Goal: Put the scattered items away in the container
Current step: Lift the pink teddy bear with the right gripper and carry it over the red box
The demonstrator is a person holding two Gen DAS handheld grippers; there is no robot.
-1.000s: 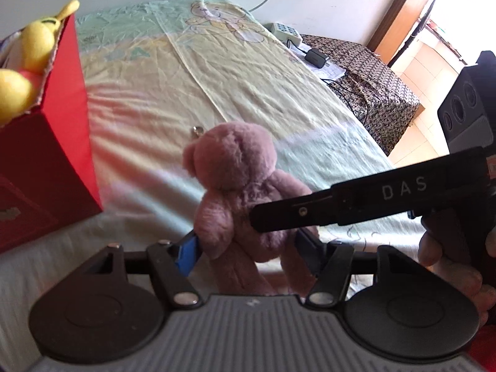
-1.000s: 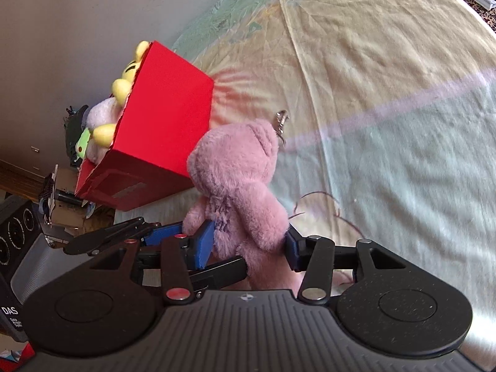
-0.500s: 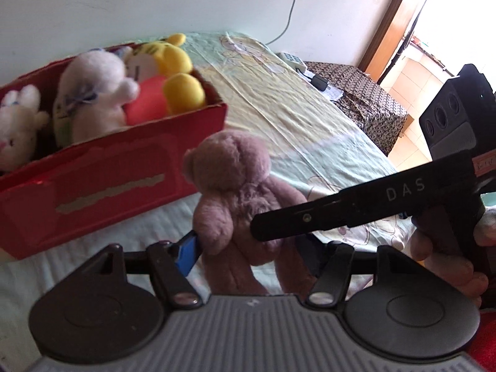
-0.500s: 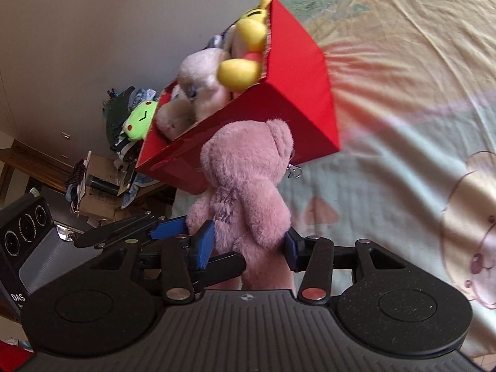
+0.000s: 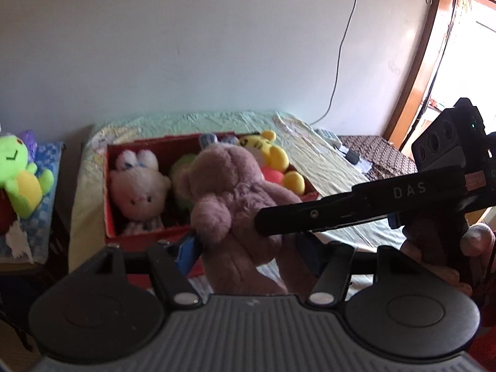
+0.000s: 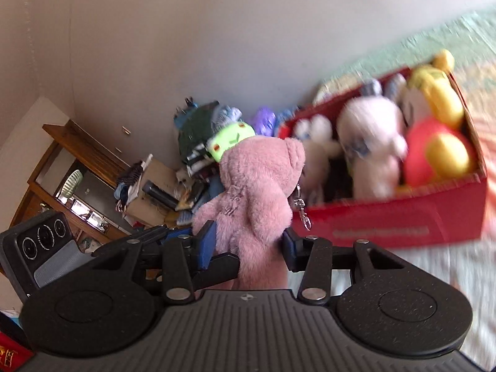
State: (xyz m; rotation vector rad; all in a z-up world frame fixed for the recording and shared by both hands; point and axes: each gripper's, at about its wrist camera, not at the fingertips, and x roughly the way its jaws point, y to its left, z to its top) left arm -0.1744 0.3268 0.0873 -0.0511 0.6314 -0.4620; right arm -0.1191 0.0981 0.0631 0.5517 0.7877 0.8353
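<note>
We are holding pink teddy bear [image 5: 235, 192] aloft, near red box [image 6: 403, 223] on bed [image 5: 325, 161]. Left gripper [image 5: 248, 248] clamping its legs; right gripper [image 6: 248, 241] squeezing tighter on its waist. Box crowding with white bunny [image 5: 139, 192], yellow tiger [image 5: 263, 148]. Green frog [image 5: 21, 179] sitting beyond bed's edge.

Pink teddy bear [image 6: 254, 192]: showing fuzzy matt plush, with a shiny metal clasp [image 6: 303, 214]. Red box [image 6: 403, 226]: looking like smooth matt cardboard. Bed sheet [image 5: 316, 161]: lying as wrinkled cloth (thin-looking).
</note>
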